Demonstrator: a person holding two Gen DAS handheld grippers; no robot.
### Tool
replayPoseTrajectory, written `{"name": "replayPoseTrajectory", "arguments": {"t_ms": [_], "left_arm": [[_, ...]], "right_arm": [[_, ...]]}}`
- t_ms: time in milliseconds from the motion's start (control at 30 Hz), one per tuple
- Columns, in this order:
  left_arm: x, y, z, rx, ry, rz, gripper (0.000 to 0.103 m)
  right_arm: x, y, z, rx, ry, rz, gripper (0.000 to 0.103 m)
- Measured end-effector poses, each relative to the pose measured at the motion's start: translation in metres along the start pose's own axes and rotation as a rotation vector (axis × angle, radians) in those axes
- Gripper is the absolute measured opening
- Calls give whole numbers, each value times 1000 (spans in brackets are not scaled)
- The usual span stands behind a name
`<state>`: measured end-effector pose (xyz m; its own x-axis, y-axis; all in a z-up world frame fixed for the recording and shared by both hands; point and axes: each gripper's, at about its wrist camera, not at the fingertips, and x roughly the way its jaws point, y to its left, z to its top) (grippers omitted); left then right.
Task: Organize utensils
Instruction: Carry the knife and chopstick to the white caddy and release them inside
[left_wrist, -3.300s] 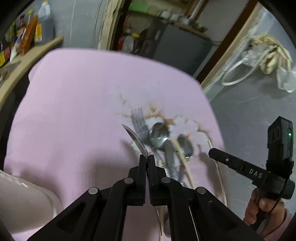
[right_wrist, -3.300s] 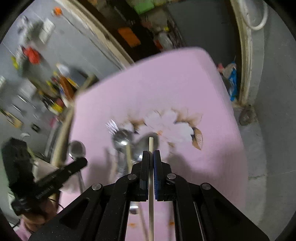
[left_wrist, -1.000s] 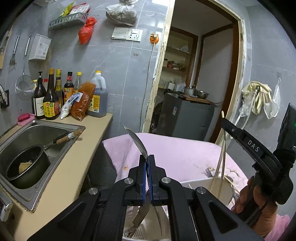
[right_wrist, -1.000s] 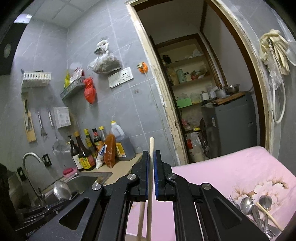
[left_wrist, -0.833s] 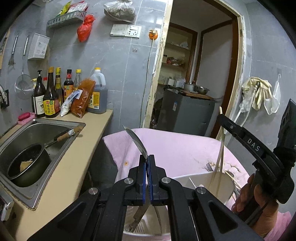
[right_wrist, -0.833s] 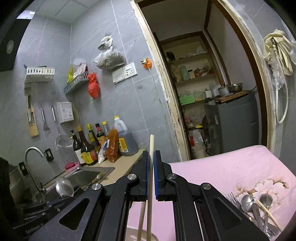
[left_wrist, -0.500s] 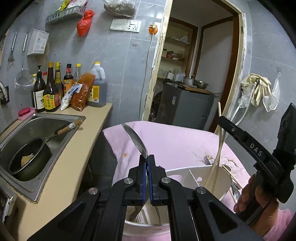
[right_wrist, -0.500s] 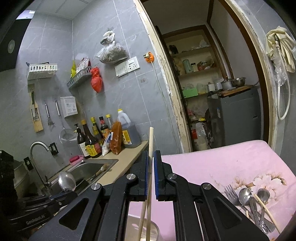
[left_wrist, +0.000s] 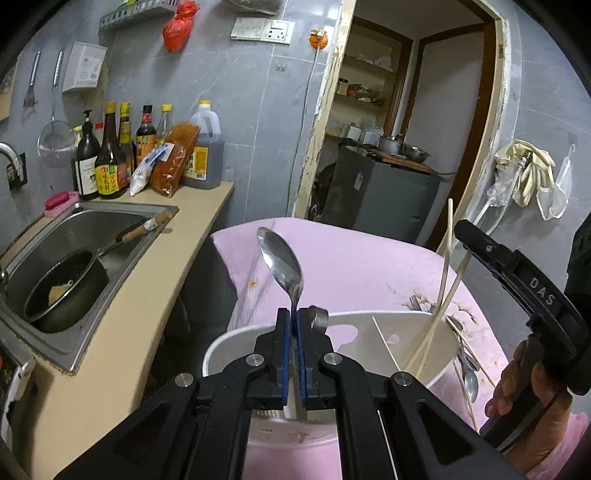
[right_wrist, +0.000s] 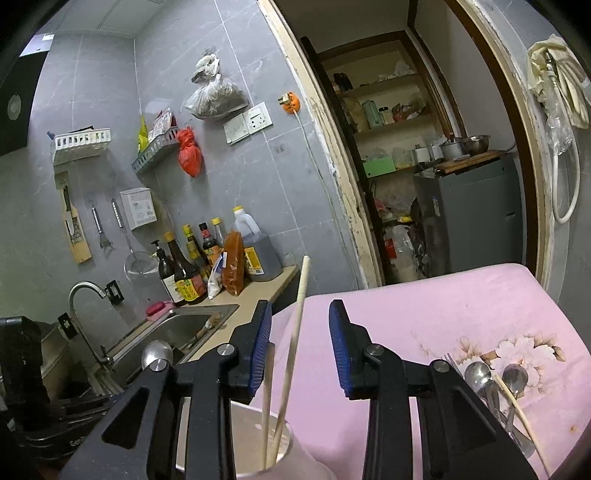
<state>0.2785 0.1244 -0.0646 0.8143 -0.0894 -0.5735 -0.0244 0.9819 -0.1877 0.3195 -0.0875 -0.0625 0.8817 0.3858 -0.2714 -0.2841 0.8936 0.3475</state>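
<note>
Left gripper (left_wrist: 294, 325): jaws pressed together on the neck of a metal spoon (left_wrist: 281, 263), bowl up and tilted to the left above the fingertips, handle running down between the blue pads. Held right over the near rim of a white utensil holder (left_wrist: 369, 318) with a thin divider inside, standing on a pink cloth (left_wrist: 351, 266) with a flower print.

Right gripper (right_wrist: 300, 323): jaws opening, spread apart, blue pads clear of a pale chopstick (right_wrist: 297, 317) standing between them without contact. Chopstick leaning, lower end down in the white holder (right_wrist: 243, 413) next to a second chopstick (right_wrist: 266, 398). In the left wrist view, both chopsticks (left_wrist: 443, 295) slanting up out of the right-hand compartment, just beside the right gripper's black finger, with a hand (left_wrist: 524, 398) around that gripper's handle at the lower right.

More cutlery lying loose on the cloth to the right of the holder: fork (right_wrist: 451, 360), two spoons (right_wrist: 491, 373) and another chopstick (right_wrist: 517, 406) in a small pile over the flower print.

To the left, a beige counter (left_wrist: 155, 280) with a steel sink (left_wrist: 77, 236), a dark pot (left_wrist: 62, 291) inside it, and a row of sauce bottles (left_wrist: 110, 155) against the grey tiled wall. Beyond the cloth, an open doorway with a grey cabinet (left_wrist: 380, 199).
</note>
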Motion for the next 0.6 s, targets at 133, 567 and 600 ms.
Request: {"name": "replayPoseTrajectory", "arguments": {"t_ms": [133, 567, 600], "left_arm": [[-4, -4, -3, -22, 2, 14, 4], [-21, -35, -4, -70, -75, 32, 41], [-22, -40, -3, -67, -83, 32, 42]], "right_arm": [[-6, -5, 3, 13, 9, 7, 40], [-44, -47, 13, 26, 14, -16, 62], [-49, -52, 15, 22, 8, -20, 64]]}}
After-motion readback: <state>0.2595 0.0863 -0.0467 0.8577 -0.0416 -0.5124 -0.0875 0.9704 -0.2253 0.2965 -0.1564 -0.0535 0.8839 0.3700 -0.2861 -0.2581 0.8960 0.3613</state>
